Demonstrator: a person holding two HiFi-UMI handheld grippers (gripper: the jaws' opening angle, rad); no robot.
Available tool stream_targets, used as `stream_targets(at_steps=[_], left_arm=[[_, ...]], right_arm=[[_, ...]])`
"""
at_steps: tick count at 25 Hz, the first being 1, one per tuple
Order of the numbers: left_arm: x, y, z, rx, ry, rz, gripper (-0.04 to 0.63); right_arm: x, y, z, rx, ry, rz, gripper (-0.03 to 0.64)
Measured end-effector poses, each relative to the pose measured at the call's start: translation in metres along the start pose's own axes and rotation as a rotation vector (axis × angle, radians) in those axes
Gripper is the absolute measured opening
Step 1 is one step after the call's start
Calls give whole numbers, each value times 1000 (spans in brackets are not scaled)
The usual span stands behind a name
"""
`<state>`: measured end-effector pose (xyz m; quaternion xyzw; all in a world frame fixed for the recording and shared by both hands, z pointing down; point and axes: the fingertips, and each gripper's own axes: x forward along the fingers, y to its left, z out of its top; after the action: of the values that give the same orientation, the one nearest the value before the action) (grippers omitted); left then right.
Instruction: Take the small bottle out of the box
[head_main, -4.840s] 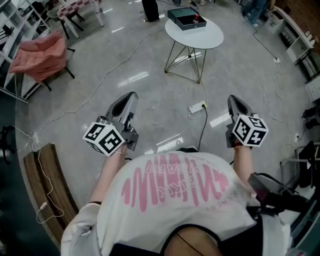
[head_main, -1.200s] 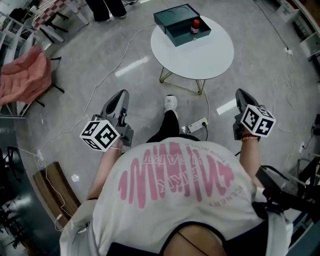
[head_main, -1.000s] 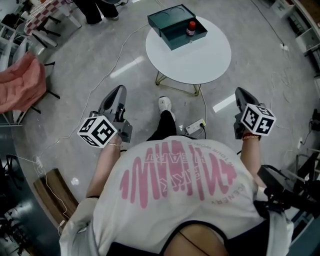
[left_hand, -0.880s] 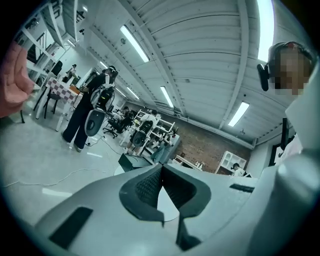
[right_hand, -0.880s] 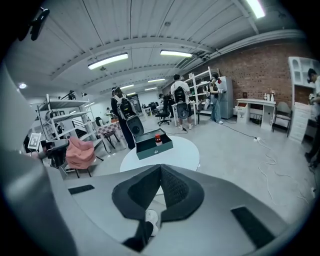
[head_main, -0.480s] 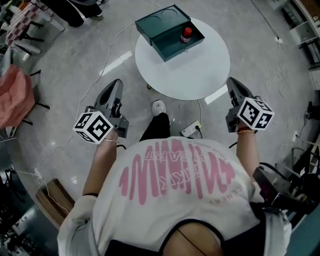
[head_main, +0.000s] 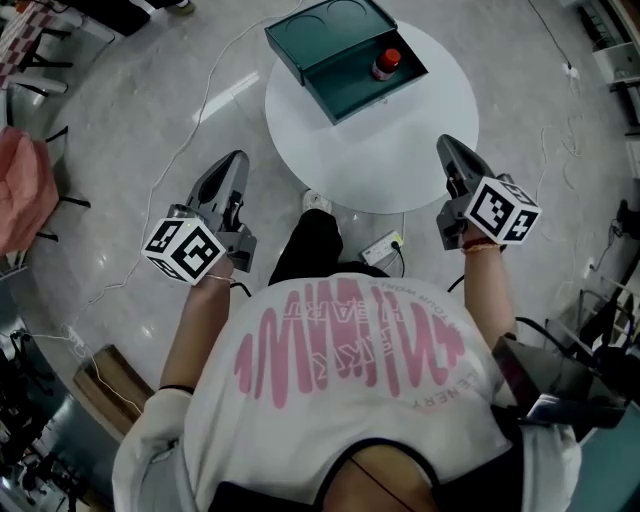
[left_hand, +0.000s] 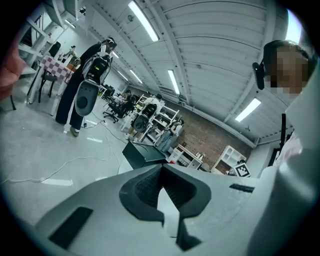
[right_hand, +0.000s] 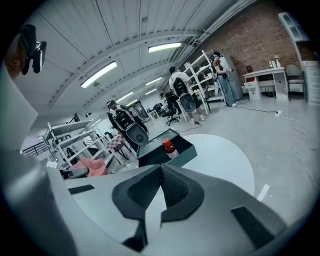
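While the left tool (head_main: 237, 160) and right tool (head_main: 448, 147) hang clenched, empty, short of the box (head_main: 345, 92) on the tabletop (head_main: 385, 155), small bottle (head_main: 386, 63) stands upright inside that box — approach step, I judge; next: unclench right tool, reach in.

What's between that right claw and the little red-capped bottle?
Only bare white tabletop and the box's near wall, as the right gripper view shows.

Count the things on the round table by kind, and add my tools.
Table: 1
Box: 1
Small bottle: 1
Tools: 2 (left tool, right tool)
Total: 5
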<state>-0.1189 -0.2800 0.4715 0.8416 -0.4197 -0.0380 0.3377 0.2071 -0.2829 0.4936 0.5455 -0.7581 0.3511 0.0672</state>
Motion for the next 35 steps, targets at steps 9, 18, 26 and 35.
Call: stream_targets(at_steps=[9, 18, 26, 35], left_arm=[[32, 23, 0, -28, 49, 15, 8], [53, 51, 9, -67, 87, 42, 8], [70, 44, 43, -47, 86, 19, 8], [98, 33, 107, 13, 58, -60, 8]], right_arm=[[80, -7, 12, -25, 51, 27, 3], [136, -14, 33, -33, 78, 10, 3], [145, -7, 61, -27, 68, 1, 3], [148, 11, 111, -46, 12, -21, 3]])
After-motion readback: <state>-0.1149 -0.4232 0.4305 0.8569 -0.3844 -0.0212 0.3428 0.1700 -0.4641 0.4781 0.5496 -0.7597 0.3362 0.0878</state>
